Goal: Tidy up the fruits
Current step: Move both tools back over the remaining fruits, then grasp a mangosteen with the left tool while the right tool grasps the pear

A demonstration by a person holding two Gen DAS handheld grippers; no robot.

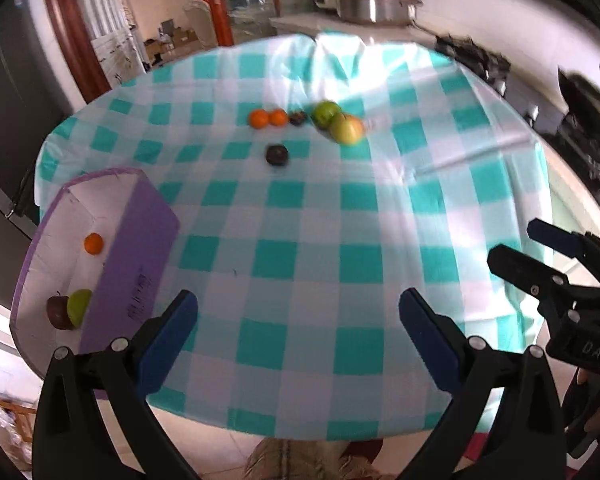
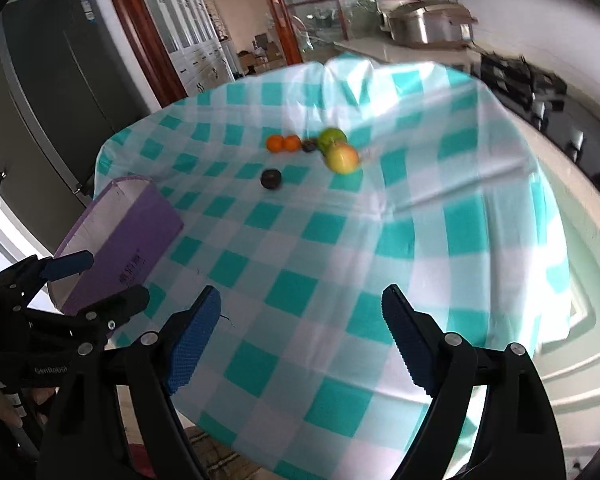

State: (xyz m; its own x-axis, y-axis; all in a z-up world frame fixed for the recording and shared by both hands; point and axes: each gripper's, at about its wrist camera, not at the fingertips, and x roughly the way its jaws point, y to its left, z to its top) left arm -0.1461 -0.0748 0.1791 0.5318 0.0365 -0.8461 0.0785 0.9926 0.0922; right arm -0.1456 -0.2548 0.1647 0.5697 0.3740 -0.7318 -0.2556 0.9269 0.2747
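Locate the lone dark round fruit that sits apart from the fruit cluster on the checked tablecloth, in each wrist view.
Left wrist view: the lone dark round fruit lies above centre, just below the two small oranges.
Right wrist view: it lies above centre, left of the middle, again below the oranges.
Shared landmark: the open purple cardboard box at the table's left edge.

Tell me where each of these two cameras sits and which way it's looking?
Left wrist: on the left gripper, angled down across the checked table; open fingers, plus the right gripper at the right edge.
Right wrist: on the right gripper, same downward angle; open fingers, left gripper at the left edge.
Shared: the purple box, oranges, apples.
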